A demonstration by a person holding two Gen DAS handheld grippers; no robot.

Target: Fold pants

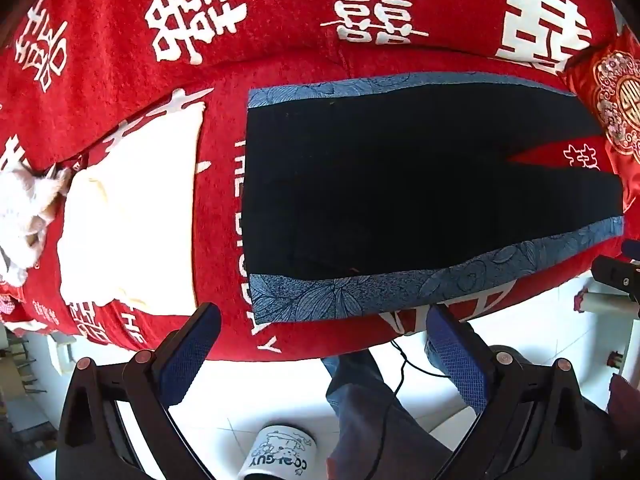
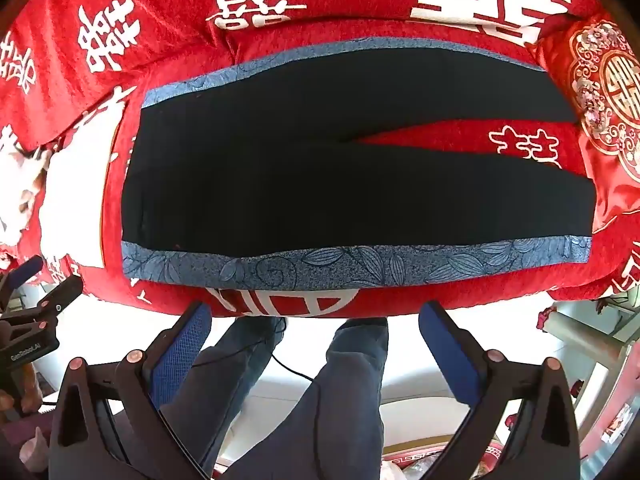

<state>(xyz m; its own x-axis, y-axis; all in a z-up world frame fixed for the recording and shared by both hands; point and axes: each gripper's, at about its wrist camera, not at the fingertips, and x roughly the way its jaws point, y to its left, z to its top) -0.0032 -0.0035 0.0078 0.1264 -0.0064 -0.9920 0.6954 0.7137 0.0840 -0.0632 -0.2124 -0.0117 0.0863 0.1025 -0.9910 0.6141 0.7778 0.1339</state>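
Observation:
Black pants (image 1: 400, 184) with blue floral side stripes lie flat on a red sofa cover, waist to the left, the two legs spread apart to the right. They also show in the right wrist view (image 2: 320, 184). My left gripper (image 1: 324, 312) is open and empty, held just off the sofa's front edge below the near blue stripe (image 1: 400, 292). My right gripper (image 2: 316, 310) is open and empty too, below the near stripe (image 2: 360, 266). The left gripper's body (image 2: 36, 320) shows at the right view's left edge.
A folded white cloth (image 1: 132, 216) lies left of the pants, with a white plush toy (image 1: 20, 216) beyond it. A red embroidered cushion (image 2: 612, 120) sits at the right end. The person's jeans-clad legs (image 2: 320, 400) and a mug (image 1: 280, 452) are below on the white floor.

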